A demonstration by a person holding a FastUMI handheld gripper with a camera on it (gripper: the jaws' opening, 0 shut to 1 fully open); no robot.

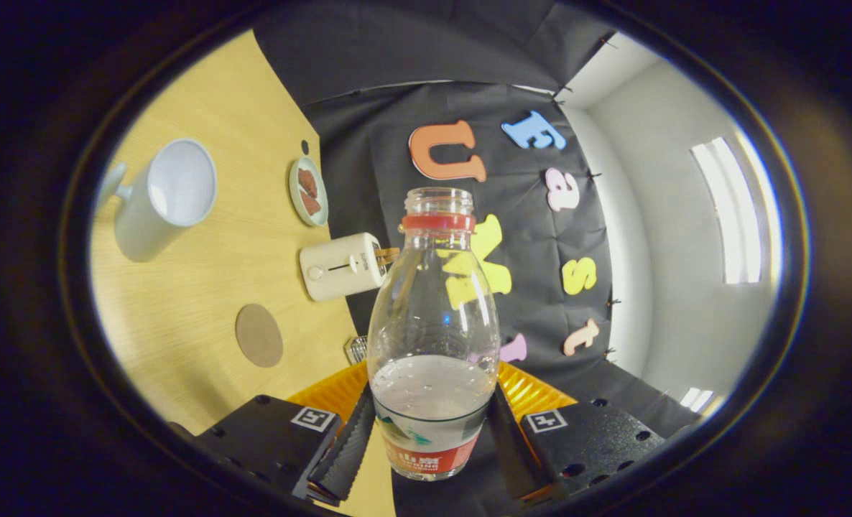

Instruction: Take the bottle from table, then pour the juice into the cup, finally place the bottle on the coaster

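- The gripper (432, 438) has two black fingers with ribbed rubber pads (347, 441), and both pads press against the lower sides of the clear plastic bottle (433, 337), so the tongs are clamped on it.
- The bottle stands squarely between the fingers, its body widening from a narrow neck; it carries a red ring under an uncapped threaded mouth and a white, green and red label near its base, whose print is too small to make out.
- Pale cloudy liquid fills roughly the lower third of the bottle; the base is cut off by the fingers.
- An orange ridged plastic piece (332, 391) shows behind the fingers at about 11 and 1 o'clock of the bottle's base; what it is cannot be told.
- The scene looks tilted, with the pale yellow wood-grain table (203, 301) rising at 9 to 11 o'clock.
- A flat round brown coaster (258, 334) lies at 9 o'clock of the bottle, well apart from it.
- A small cream boxy toaster (341, 266) sits at 10 o'clock, its far end partly hidden by the bottle.
- Farther off, a matte pale cylindrical mug (160, 197) with a handle shows its white inside.
- A small round dish (308, 191) holds reddish-brown pieces, hard to identify.
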